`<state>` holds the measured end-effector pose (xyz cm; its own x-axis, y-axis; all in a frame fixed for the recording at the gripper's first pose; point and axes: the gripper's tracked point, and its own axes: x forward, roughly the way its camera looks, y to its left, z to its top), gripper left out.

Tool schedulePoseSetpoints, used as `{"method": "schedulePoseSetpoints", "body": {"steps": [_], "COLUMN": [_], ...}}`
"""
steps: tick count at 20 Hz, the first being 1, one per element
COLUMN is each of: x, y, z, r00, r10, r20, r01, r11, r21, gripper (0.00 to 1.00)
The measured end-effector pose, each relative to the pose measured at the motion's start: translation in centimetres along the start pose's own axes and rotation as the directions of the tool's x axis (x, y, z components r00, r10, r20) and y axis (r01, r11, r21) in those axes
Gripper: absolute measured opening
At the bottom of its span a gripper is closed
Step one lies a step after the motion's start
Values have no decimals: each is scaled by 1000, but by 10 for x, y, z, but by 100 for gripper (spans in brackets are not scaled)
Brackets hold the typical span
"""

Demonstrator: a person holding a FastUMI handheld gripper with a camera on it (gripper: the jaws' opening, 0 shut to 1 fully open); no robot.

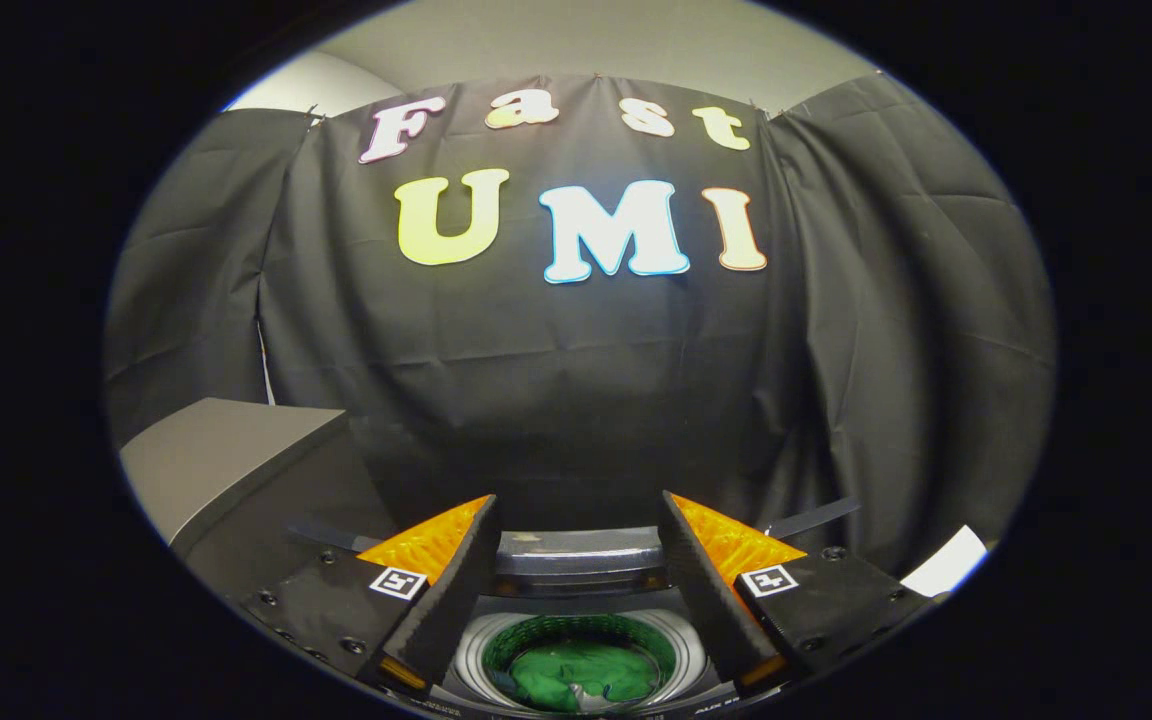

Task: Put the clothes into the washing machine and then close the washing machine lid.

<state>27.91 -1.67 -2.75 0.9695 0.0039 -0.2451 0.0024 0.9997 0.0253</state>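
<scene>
While a grey box (226, 450) sits off to the left against the booth wall, the gripper (581, 570) hovers with fingers spread wide and empty above the washing machine (576, 560); green clothes (581, 675) lie in its drum, between the fingers.

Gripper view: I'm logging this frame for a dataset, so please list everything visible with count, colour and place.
washing machine: one, grey and white top with an open round drum, below and between the fingers.
clothes: one green bundle, inside the drum.
grey box: one, beyond the fingers, beside the cloth wall.
cloth wall: one, black, behind the machine.
white sheet: one, beside the cloth wall.
gripper: one, jaws open and empty above the drum.
</scene>
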Motion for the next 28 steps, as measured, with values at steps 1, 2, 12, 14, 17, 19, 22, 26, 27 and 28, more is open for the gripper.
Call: {"method": "schedulePoseSetpoints", "body": {"steps": [1,2,12,14,17,19,22,26,27,28], "x": [-3,-8,-56,-65,-85,-104,-137,-179,-187,-197], "y": [0,1,27,30,32,35,41,51,53,56], "z": [-4,-9,-69,-69,-53,-37,-12,12,16,19], "r00": [1000,1000,994,994,998,999,999,994,992,991], "r10": [1,6,48,45,38,35,35,39,40,40], "r20": [-6,-16,-99,-97,-59,-22,38,106,120,130], "r01": [-1,-6,-50,-47,-39,-36,-34,-35,-35,-34], "r11": [1000,1000,999,999,999,999,999,999,998,998], "r21": [8,18,-13,-15,-15,-18,-27,-42,-44,-44], "gripper": [98,98,98,98,98,98,98,98,98,98]}}
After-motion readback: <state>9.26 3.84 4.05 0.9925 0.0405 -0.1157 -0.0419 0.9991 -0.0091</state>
